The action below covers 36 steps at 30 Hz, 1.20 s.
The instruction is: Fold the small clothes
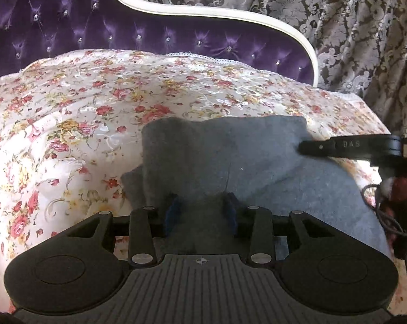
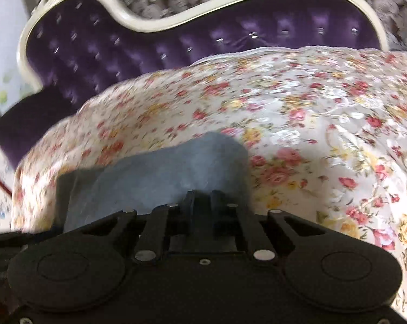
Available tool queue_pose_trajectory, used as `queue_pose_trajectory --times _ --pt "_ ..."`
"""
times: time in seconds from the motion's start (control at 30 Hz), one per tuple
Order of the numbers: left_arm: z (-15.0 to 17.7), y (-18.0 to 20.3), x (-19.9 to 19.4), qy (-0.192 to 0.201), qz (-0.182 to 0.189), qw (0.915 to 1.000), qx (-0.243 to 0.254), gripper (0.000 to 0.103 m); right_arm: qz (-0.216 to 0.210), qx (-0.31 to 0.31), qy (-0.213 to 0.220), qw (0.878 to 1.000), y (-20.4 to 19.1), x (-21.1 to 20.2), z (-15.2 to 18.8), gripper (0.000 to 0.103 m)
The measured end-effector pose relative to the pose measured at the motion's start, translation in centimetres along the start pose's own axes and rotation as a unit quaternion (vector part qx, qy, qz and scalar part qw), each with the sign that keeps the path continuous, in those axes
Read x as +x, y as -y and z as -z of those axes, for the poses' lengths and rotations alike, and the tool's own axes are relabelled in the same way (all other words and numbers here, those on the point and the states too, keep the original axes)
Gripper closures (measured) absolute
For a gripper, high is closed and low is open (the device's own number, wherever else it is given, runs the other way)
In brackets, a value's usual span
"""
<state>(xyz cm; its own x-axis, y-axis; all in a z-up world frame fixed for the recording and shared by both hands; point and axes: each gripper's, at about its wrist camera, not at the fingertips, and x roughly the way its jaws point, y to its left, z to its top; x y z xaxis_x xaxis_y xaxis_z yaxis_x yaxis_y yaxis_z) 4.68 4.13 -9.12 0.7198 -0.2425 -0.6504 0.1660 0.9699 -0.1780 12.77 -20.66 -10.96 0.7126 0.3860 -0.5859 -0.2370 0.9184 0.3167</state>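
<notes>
A grey-blue small garment (image 1: 230,156) lies on the floral bedspread (image 1: 68,124), partly folded with a doubled layer at its left edge. My left gripper (image 1: 202,208) is at its near edge, fingers apart, with cloth bunched between and over them. My right gripper (image 1: 302,145) reaches in from the right and pinches the garment's far right corner. In the right wrist view the garment (image 2: 163,167) drapes from my right gripper (image 2: 203,198), whose fingers are together on the cloth.
The purple tufted headboard (image 1: 122,32) with a white frame stands behind the bed. Patterned grey curtains (image 1: 352,27) hang at the right. Floral bedspread (image 2: 311,124) spreads wide to the right of the garment. A black cable (image 1: 387,216) hangs at the right edge.
</notes>
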Motion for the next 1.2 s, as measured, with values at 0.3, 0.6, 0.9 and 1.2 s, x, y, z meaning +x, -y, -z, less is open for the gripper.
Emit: queue_pose_trajectory --times 0.3,0.6,0.9,1.2 --pt "0.7 2.2 -3.3 0.015 -0.017 0.9992 0.033 0.063 0.031 -0.037 0.047 0.998 -1.1 -4.0 0.0 0.065" --pt "2.9 2.1 -4.5 -0.006 -0.039 0.9990 0.021 0.032 0.034 -0.093 0.015 0.995 -4.6 -7.0 6.0 0.046" --pt "4.2 1.5 -4.8 -0.020 -0.046 0.9984 -0.024 0.023 0.039 -0.001 0.018 0.999 -3.6 -9.8 8.6 0.021" --pt "5.8 0.3 -6.5 -0.005 -0.049 0.9960 -0.075 0.021 0.050 0.007 0.008 0.999 -3.9 -11.7 11.3 0.013"
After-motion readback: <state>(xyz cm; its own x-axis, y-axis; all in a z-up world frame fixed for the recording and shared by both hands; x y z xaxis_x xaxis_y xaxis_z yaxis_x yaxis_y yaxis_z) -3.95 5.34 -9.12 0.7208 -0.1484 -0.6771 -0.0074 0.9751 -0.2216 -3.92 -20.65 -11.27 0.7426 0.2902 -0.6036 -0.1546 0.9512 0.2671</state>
